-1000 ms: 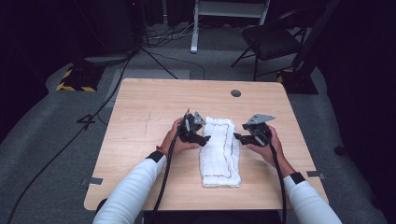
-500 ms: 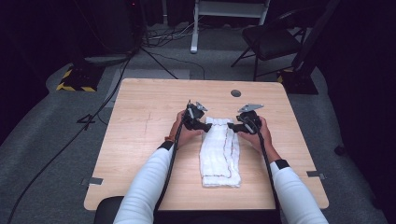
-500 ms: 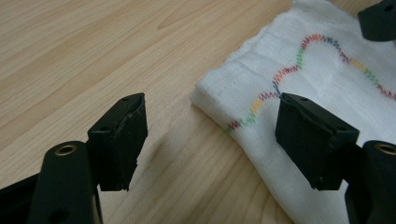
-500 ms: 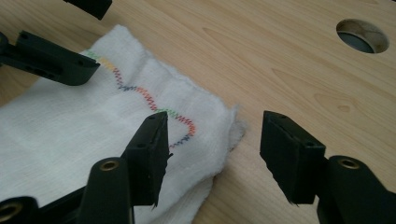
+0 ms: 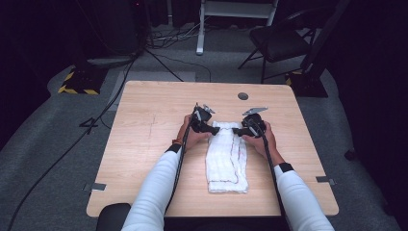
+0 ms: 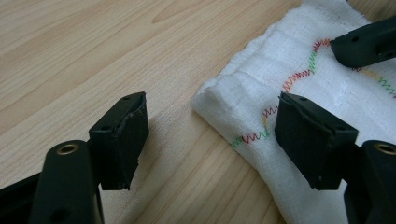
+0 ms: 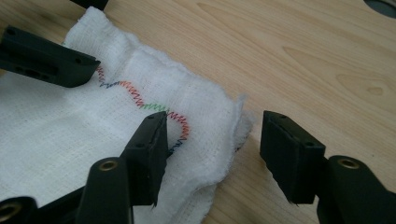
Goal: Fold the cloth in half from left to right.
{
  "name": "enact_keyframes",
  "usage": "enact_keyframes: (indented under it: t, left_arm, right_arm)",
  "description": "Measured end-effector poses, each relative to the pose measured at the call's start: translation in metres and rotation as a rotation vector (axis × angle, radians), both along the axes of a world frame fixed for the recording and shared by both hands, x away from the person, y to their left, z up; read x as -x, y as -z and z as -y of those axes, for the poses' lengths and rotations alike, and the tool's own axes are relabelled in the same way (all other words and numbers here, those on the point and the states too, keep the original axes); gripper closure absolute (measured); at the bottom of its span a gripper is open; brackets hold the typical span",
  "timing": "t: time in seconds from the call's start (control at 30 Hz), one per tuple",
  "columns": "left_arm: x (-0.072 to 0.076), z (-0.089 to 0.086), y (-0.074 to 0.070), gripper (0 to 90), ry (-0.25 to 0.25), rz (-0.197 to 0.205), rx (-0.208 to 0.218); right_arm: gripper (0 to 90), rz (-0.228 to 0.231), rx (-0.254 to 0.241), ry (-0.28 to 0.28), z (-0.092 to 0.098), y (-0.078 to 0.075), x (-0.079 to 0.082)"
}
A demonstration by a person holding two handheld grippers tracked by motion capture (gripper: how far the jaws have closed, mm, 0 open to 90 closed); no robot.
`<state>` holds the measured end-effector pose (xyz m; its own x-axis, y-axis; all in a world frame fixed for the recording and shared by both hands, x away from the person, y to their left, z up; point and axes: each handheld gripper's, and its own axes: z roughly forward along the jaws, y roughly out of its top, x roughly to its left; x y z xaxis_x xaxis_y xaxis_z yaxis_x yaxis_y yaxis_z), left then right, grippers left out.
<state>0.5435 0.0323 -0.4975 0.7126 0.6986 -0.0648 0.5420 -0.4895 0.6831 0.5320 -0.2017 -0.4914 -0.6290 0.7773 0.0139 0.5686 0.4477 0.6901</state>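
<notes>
I have the folded white cloth (image 5: 227, 156) lying mid-table, and both the left gripper (image 6: 210, 135) and right gripper (image 7: 212, 154) straddle its far corners, jaws open, nothing gripped yet.

Left tongs (image 5: 213, 129) and right tongs (image 5: 236, 130) face each other, jaws apart, forearms reaching forward

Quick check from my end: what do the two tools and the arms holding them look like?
Both the left tool and the right tool are black, each with two blocky flat-faced jaws with brass-coloured rivets. A grey three-cornered plate tops the right one, and a black cable trails from each. The person wears white sleeves with dark wristbands.
</notes>
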Motion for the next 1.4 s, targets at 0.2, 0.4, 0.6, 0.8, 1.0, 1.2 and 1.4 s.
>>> enact_keyframes:
  t: [0.2, 0.4, 0.6, 0.8, 1.0, 1.2, 1.4]
  left_arm:
    - [0.001, 0.001, -0.003, 39.8, 0.054, -0.016, -0.007]
    - [-0.002, 0.002, -0.005, 65.3, 0.110, -0.039, 0.019]
    - [-0.007, 0.001, -0.004, 79.4, 0.114, -0.050, 0.040]
    - [-0.011, 0.005, -0.007, 81.9, 0.086, 0.000, 0.002]
    - [-0.018, 0.000, -0.015, 82.8, 0.065, 0.031, 0.013]
    - [-0.021, -0.005, -0.026, 83.3, 0.048, 0.060, 0.003]
    - [-0.017, -0.003, -0.047, 84.0, 0.042, 0.117, -0.013]
  right_arm:
    - [58.2, -0.014, -0.034, -0.033, 0.001, 0.001, 0.000]
    - [74.4, -0.039, -0.055, -0.076, 0.000, 0.000, 0.000]
    - [80.8, -0.039, -0.068, -0.093, 0.001, 0.000, -0.003]
    - [82.9, -0.009, -0.055, -0.072, -0.001, -0.004, -0.010]
    - [83.7, 0.018, -0.053, -0.066, -0.005, -0.014, -0.018]
    - [84.2, 0.057, -0.044, -0.065, -0.012, -0.023, -0.021]
    - [84.5, 0.113, -0.042, -0.058, -0.014, -0.037, -0.019]
